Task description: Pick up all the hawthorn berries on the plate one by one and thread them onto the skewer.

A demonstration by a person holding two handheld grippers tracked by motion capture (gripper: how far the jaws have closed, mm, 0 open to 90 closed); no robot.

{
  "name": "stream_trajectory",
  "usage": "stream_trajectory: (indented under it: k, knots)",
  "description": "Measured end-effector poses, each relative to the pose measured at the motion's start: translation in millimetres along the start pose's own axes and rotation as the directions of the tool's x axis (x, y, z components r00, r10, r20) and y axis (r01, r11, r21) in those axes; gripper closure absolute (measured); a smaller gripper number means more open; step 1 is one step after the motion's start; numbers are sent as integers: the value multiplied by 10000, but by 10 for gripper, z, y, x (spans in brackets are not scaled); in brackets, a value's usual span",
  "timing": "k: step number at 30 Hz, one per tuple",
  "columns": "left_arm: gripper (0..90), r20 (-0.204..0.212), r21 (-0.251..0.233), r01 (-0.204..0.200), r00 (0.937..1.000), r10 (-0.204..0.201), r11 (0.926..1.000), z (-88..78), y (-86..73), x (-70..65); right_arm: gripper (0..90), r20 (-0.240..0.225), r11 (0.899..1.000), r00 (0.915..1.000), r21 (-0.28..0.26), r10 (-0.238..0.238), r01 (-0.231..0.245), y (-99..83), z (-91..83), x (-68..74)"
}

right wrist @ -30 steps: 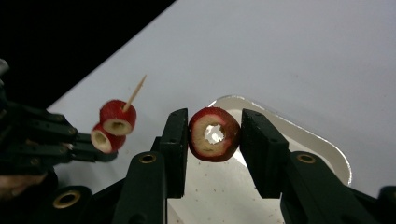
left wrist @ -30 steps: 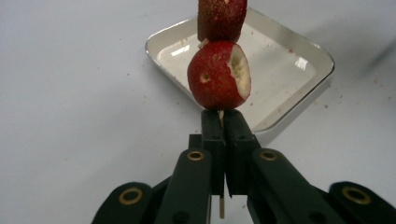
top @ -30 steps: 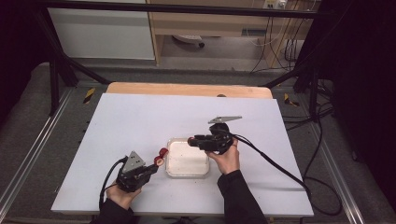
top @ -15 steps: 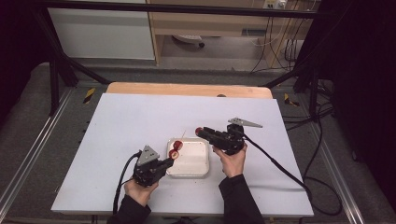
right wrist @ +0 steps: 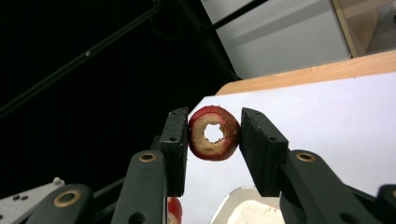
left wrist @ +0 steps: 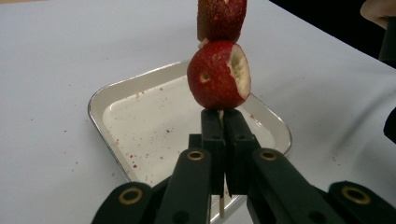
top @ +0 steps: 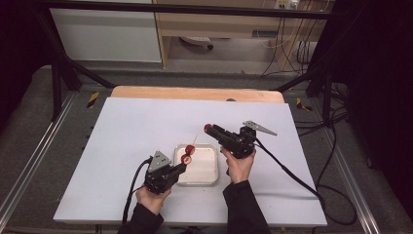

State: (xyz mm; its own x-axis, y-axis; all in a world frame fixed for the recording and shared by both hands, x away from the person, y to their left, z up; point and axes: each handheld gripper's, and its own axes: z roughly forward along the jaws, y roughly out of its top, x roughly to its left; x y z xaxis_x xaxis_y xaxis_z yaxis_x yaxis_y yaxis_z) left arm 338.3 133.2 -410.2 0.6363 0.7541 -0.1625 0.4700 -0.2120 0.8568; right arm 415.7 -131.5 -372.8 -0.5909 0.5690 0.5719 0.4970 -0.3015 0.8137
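Note:
My left gripper (top: pixel 182 167) (left wrist: pixel 219 116) is shut on a thin wooden skewer (top: pixel 194 140) that points up and away over the white tray (top: pixel 204 176) (left wrist: pixel 100 98). Two cored red fruits (top: pixel 187 155) sit on the skewer, the lower one (left wrist: pixel 218 74) just above the jaw tips and the upper one (left wrist: pixel 222 18) touching it. Held in the air beyond the tray's far right corner, my right gripper (top: pixel 210 128) (right wrist: pixel 214 129) is shut on a third cored red fruit (top: pixel 208 127) (right wrist: pixel 201 145). Its bored hole faces the camera in the right gripper view.
The tray holds only red crumbs and juice specks. It lies on a white board (top: pixel 122 141) over a wooden table (top: pixel 195 92). Black frame bars and cables run along both sides, and a cable (top: pixel 287 170) trails from the right gripper.
My left gripper has carried the skewer rightward to the tray's near left edge. The right gripper has shifted slightly up and right with its fruit.

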Motion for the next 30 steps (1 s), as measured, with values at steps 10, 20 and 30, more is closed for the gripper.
stream_trajectory:
  k: [10, 20, 30]
  knots:
    - [881, 256, -28, 49, 9997, -48, 10000, 90, 36, -89, 635, -134, 9977, 9997, -656, 184, -192, -26, 40, 0]
    - [881, 355, -177, 191, 9992, -185, 9997, 140, 68, -132, 635, -251, 9925, 9989, -1149, 394, -420, -59, 62, 15]
    - [881, 436, -254, 398, 9983, -387, 9989, 150, 85, -114, 635, -326, 9910, 9985, -1247, 443, -481, -104, 85, 21]
